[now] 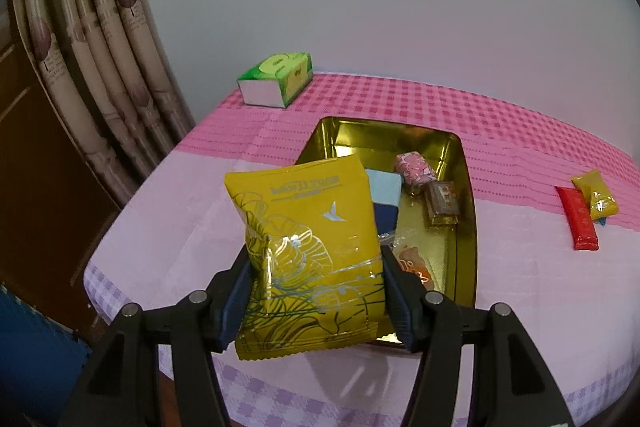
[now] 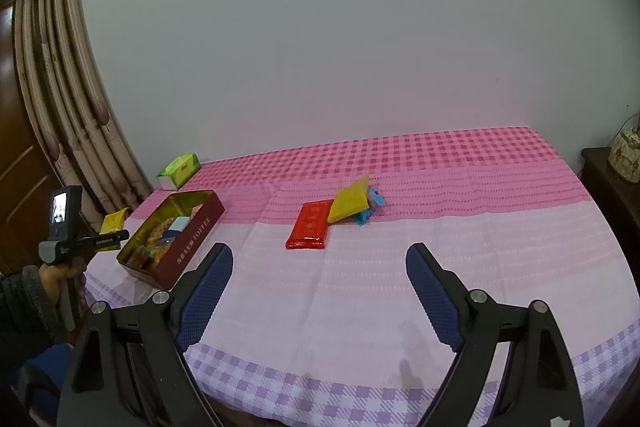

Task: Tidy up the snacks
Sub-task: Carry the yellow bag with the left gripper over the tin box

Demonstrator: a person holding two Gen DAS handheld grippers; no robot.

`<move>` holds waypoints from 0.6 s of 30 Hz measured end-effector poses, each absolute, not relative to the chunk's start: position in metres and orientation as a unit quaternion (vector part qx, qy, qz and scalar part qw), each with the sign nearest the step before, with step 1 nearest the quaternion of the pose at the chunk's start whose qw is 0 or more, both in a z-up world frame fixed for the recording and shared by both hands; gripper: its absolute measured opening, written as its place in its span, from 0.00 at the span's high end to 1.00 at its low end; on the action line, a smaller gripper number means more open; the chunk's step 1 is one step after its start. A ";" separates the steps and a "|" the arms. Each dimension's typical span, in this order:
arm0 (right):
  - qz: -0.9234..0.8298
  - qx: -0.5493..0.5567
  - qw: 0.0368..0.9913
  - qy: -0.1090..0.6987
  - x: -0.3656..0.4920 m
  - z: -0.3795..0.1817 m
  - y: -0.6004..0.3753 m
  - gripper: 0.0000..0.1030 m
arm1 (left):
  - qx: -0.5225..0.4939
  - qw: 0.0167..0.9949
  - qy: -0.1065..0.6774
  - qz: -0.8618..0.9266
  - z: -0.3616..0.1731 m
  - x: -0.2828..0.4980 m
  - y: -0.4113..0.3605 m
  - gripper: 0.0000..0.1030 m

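Fingers of my left gripper (image 1: 316, 287) are clamped on a yellow snack packet (image 1: 308, 251), held above the near end of the open tin (image 1: 466, 187) on the counter (image 2: 360, 307). Well right of the tin, I see my right gripper (image 2: 320, 291) spread wide, empty, short of the red packet (image 2: 310, 225).

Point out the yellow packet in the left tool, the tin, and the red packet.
yellow packet (image 1: 308, 227), left wrist view, front face
tin (image 2: 192, 241), right wrist view, lettered side wall
red packet (image 2: 311, 225), right wrist view, top face
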State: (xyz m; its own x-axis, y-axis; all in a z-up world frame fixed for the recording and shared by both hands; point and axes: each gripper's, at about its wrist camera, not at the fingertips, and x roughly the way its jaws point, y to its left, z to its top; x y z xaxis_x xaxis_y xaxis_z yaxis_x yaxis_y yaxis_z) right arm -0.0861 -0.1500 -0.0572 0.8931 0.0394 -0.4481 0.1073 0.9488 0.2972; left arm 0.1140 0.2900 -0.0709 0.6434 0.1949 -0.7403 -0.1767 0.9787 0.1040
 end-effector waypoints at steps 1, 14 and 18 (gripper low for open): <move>-0.018 0.159 0.959 0.232 -0.086 -0.058 -0.150 0.16 | 0.014 0.906 0.412 0.101 -0.073 0.115 0.288 0.42; -0.022 0.159 0.953 0.258 -0.073 -0.073 -0.151 0.16 | 0.016 0.895 0.436 0.088 -0.108 0.126 0.278 0.42; -0.022 0.157 0.952 0.262 -0.070 -0.075 -0.151 0.16 | 0.015 0.893 0.441 0.090 -0.117 0.128 0.279 0.42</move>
